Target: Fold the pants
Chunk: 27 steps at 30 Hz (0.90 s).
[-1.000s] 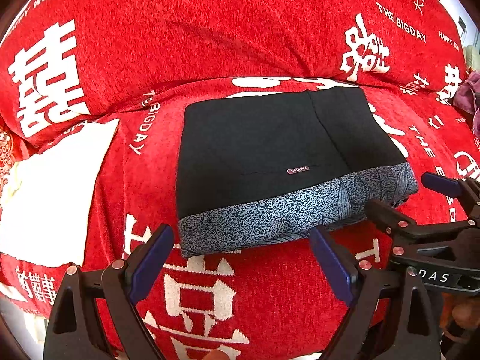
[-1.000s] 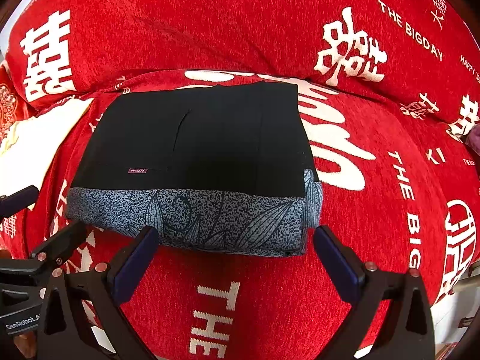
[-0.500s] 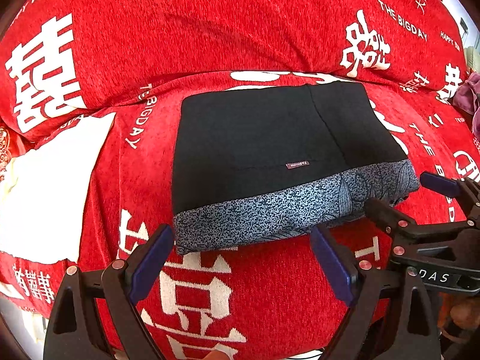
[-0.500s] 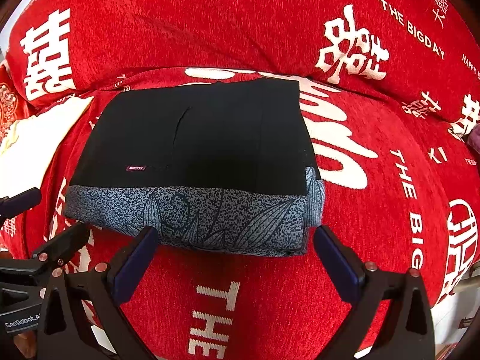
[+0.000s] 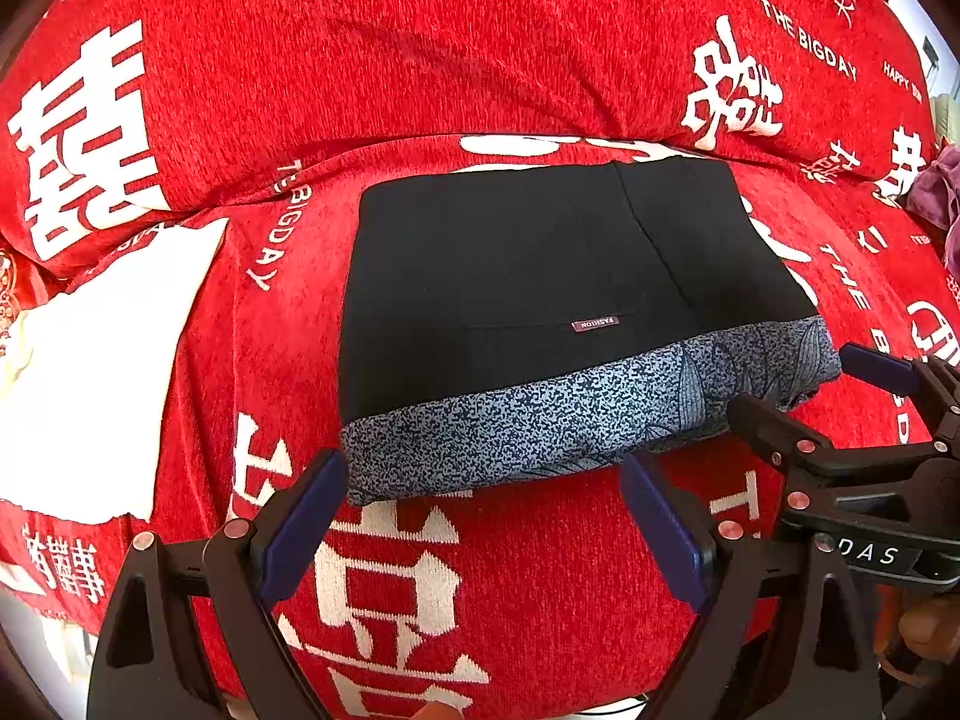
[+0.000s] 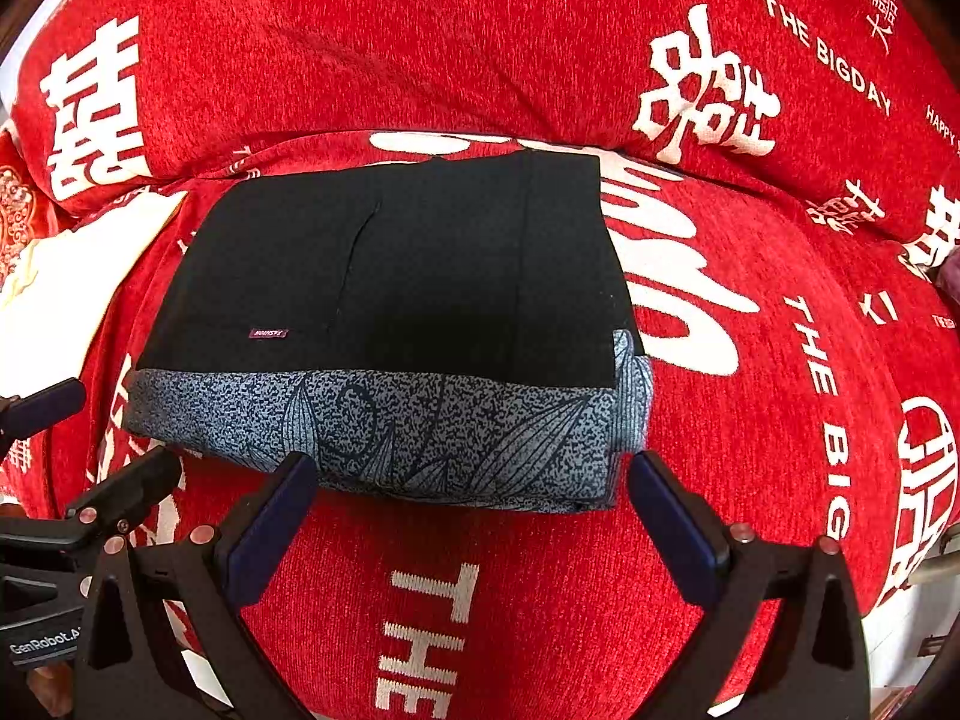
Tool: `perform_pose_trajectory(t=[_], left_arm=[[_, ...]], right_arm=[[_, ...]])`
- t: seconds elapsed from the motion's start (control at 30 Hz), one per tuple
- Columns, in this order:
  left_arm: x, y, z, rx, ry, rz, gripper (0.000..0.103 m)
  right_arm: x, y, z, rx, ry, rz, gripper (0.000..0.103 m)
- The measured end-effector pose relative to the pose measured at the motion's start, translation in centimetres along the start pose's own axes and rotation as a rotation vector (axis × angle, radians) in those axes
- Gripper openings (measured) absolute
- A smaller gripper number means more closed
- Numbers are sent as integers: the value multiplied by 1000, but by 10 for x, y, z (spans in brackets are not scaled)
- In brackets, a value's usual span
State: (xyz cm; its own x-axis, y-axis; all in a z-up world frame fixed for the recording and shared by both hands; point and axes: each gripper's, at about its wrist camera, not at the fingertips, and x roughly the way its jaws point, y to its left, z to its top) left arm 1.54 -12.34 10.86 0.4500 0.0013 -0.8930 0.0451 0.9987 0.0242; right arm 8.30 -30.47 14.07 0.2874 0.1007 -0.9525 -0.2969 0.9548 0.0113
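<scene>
The pants (image 5: 558, 324) lay folded into a compact rectangle on the red blanket (image 5: 480, 60). Both the left claw (image 5: 480, 516) and the right claw (image 6: 474, 516) were spread and empty. Folding appeared complete.

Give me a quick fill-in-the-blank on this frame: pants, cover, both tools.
1. The folded pants lie on a ____ cover printed with white characters.
2. A small label on the black fabric reads ____.
3. The left tool has its jaws ____, with nothing between them.
4. The patterned grey-blue band runs along the pants' edge ____ to the right tool.

Missing words: red; FASHION; open; nearest
</scene>
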Motion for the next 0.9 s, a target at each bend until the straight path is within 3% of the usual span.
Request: perform_pose_trajectory(t=[0.9], left_arm=[[8,-7,6,-3,29,-5,93]], right_arm=[[6,-6,3,5,1,15,103]])
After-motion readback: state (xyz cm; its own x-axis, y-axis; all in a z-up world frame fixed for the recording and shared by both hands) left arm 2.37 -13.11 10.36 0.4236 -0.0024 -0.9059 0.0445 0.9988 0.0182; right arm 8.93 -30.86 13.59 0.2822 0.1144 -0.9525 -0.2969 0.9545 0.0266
